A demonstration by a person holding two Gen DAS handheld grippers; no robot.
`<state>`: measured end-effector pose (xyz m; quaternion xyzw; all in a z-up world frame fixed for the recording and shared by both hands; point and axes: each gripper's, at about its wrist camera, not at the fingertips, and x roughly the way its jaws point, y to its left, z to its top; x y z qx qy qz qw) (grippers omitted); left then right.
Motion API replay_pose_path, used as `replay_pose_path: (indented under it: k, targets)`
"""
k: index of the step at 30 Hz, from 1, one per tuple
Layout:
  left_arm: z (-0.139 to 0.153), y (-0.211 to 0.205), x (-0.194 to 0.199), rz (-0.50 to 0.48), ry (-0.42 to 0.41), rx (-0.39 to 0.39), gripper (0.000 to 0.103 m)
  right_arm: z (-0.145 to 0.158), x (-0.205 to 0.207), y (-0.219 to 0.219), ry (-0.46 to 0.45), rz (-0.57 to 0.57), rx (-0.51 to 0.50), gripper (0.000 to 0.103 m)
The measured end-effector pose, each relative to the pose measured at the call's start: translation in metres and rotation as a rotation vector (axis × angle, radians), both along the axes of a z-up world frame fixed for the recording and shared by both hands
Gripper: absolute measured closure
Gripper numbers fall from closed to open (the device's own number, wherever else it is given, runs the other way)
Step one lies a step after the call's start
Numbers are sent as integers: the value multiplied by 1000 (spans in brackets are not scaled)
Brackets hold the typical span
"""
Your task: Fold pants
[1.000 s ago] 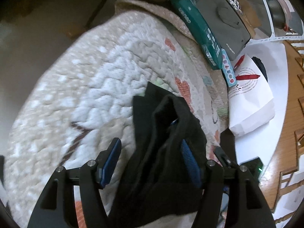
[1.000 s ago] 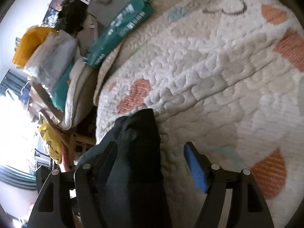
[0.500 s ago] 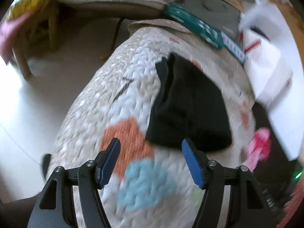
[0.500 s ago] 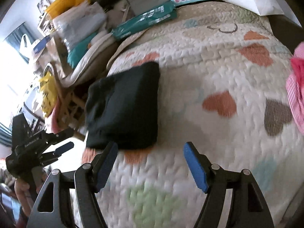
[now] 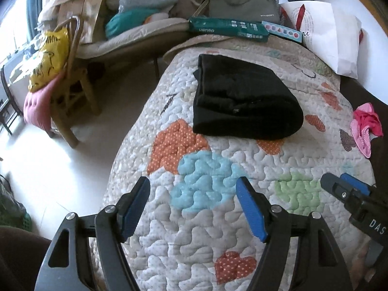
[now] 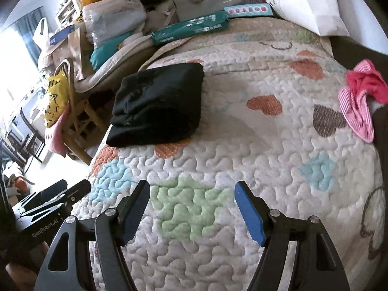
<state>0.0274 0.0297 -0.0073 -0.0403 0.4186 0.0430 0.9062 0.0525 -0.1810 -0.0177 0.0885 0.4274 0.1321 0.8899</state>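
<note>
The black pants (image 5: 242,101) lie folded in a compact rectangle on the quilted bedspread (image 5: 206,218), near its far left edge; they also show in the right wrist view (image 6: 160,106). My left gripper (image 5: 194,208) is open and empty, well back from the pants above the quilt. My right gripper (image 6: 191,208) is open and empty, also back from the pants. The right gripper shows at the right edge of the left wrist view (image 5: 344,189). The left gripper shows at the lower left of the right wrist view (image 6: 60,191).
A pink and striped garment (image 6: 359,97) lies at the quilt's right edge. A green box (image 5: 228,29), a grey bag (image 5: 242,4) and a white paper bag (image 5: 327,29) sit beyond the far edge. A wooden chair (image 5: 70,84) with clutter stands left on the floor.
Both grippers let go of the pants and pulled back and up. The pants now lie folded on the quilt, away from both grippers.
</note>
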Motion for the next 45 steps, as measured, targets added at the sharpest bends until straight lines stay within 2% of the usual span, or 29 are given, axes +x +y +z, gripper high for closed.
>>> replay_pose_path:
  k: [12,29,36,41,43,45]
  targets:
    - [-12,2,10,17,43,-36,30,-12,-4,16,-9,29,-73,26]
    - [-15,-5,12,-31,70,-70,30,-15,-3,17,-12,17,-86,25]
    - [-13,-17,11,-113,73,-100,30,-14,-3,14,-14,2,-89,25]
    - [-7,-30,11,-232,71,-144,30,-14,-4,13,-20,-19,-103,25]
    - [-2,-34,15,-303,77,-189,30,-12,-4,8,-29,-51,-116,25]
    - [7,-38,16,-362,62,-187,30,-9,-3,0,-35,-97,-121,25]
